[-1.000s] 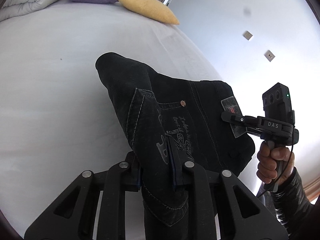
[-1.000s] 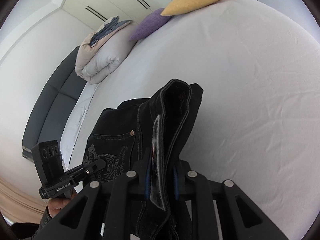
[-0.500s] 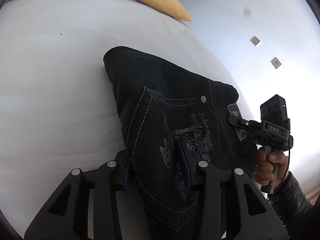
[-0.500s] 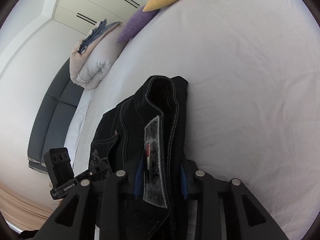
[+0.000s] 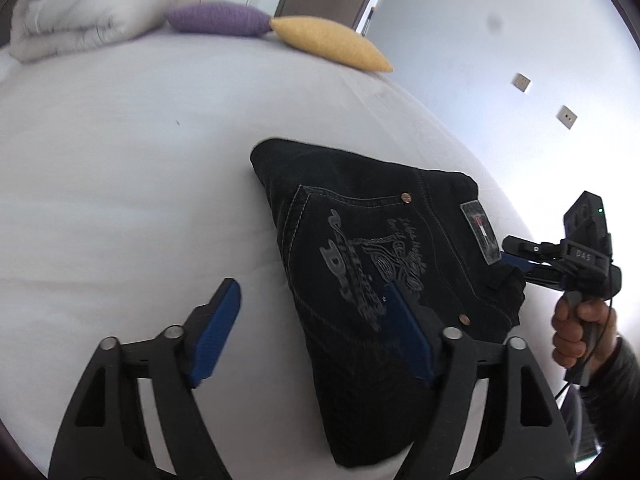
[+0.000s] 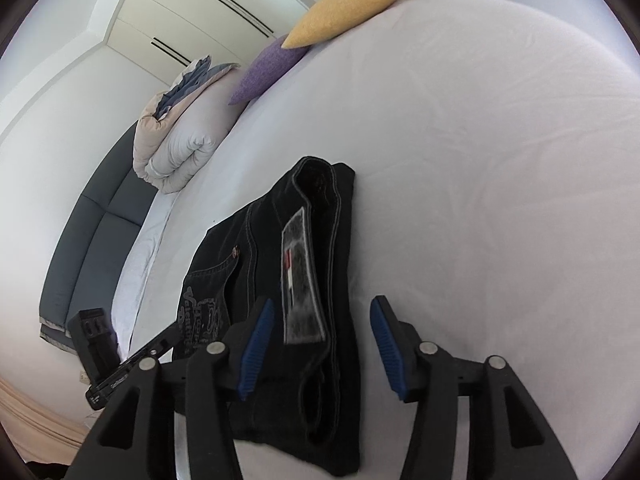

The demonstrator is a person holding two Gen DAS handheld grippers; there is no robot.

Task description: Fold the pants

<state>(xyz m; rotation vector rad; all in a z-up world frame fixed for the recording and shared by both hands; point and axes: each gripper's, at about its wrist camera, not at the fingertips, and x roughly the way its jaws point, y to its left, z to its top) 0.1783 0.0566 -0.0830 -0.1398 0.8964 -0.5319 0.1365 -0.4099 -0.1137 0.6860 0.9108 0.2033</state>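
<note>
Here the pants lie folded into a compact dark bundle on the white bed, near its right side, with the back pocket and waist label facing up. They sit well apart from the yellow pillow and purple pillow at the far end, so the sheet around them is bare. The left hand-held gripper is opening, its blue pads clear of the cloth, one over the pocket and one over the sheet. The right hand-held gripper is opening too, astride the waistband edge without pressing it. This looks like a release after the last fold.
</note>
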